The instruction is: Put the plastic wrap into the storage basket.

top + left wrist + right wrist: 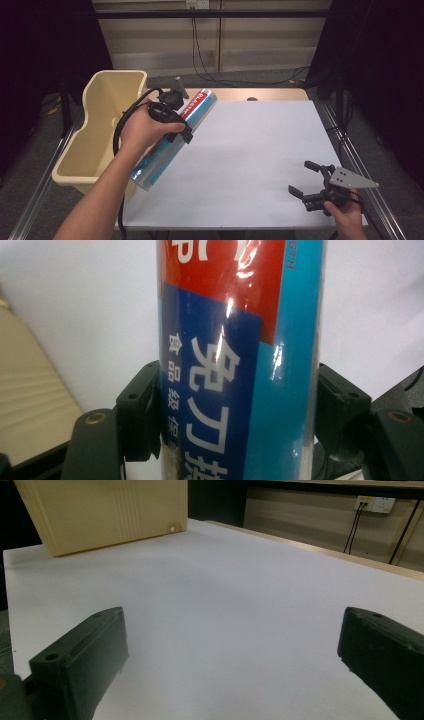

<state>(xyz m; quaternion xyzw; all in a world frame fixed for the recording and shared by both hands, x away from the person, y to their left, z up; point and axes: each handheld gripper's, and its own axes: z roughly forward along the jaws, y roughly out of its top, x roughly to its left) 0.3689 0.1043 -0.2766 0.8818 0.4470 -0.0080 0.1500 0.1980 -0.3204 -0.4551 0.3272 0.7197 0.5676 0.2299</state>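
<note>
Cream bin [102, 135] sits at the table's [260, 150] left edge in the high view; the left gripper [172, 112] holds a roll [172, 140] slantwise beside it, while the right gripper [306, 179] rests apart near the right corner, jaws spread. Left gripper view: both jaws clamp the roll [240, 360]. Right gripper view: jaws wide over bare table [235, 595], bin [105, 512] beyond.

We see even overhead light on the white tabletop [260, 150]; surroundings fall to near black. Glare streaks cross the glossy red-and-blue plastic-wrapped cylinder [240, 355], whose close-up print is soft. In the right gripper view, near black jaws blur and cast faint shadows.
</note>
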